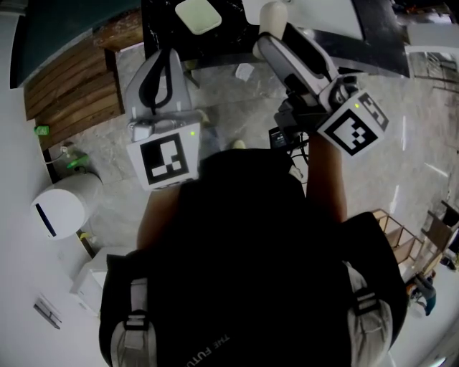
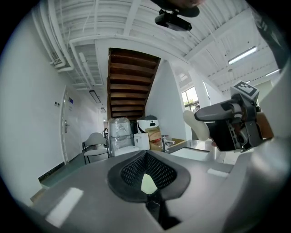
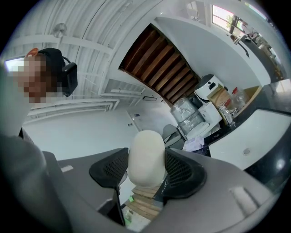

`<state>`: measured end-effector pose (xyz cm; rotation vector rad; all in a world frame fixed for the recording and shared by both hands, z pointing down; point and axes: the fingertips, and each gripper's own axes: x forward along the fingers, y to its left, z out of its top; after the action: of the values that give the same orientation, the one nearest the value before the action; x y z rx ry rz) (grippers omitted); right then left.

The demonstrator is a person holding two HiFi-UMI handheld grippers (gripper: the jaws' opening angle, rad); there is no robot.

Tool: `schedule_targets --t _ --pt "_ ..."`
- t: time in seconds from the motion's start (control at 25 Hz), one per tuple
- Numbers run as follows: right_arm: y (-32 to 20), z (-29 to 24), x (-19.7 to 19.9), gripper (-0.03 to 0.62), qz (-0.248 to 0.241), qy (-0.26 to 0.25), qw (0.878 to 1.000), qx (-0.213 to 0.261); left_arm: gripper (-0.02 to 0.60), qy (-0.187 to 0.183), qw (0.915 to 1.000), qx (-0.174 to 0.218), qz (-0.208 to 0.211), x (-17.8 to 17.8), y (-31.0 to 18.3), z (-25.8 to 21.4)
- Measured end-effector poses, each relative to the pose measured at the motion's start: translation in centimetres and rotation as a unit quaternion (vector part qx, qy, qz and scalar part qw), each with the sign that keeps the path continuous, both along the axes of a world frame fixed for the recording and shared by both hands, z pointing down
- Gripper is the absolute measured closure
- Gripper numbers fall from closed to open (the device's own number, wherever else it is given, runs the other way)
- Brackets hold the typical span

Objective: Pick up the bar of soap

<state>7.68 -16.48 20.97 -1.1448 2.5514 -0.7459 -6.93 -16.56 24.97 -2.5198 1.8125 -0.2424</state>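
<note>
The left gripper (image 2: 148,176) hangs with its jaws pressed together, holding nothing. The right gripper (image 3: 146,173) clamps the white bar of soap (image 3: 145,154) by its sides, up in open air and touching nothing else — the black desk (image 1: 161,29) and its white sink (image 1: 323,13) lie beyond.

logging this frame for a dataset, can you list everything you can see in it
bar of soap: 1, off-white, clamped between the right gripper's jaws, lifted
square dish: 1, pale green, on the black counter
wooden stair treads: several, brown, left of the counter
round appliance: 1, white, on the floor at the left
chair: 1, grey, by the far wall
water jugs: clear, count unclear, right of the chair
person's top: 1, black, with shoulder straps
left gripper: 1, grey with black pads, jaws together, nothing held
right gripper: 1, grey with black pads, closed on the soap
</note>
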Motion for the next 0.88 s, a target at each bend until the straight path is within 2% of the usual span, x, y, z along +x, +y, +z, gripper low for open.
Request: schedule_targets --t 0.32,0.76,0.88 --pt "6.7 -0.6 3.8 0.322 -0.002 -0.005 1.0 0.009 0.583 -0.006 0.9998 0.018 0.003 4.0 6.8 -1.2" --pt "15.1 -2.3 6.2 0.322 -0.016 -0.027 0.999 0.032 0.583 -0.019 0.9991 0.036 -0.015 6.2 15.8 -2.5" --pt "19.0 -4.0 7.7 0.322 -0.019 -0.03 0.998 0.043 0.583 -0.023 0.9987 0.041 -0.017 7.6 19.7 -4.2"
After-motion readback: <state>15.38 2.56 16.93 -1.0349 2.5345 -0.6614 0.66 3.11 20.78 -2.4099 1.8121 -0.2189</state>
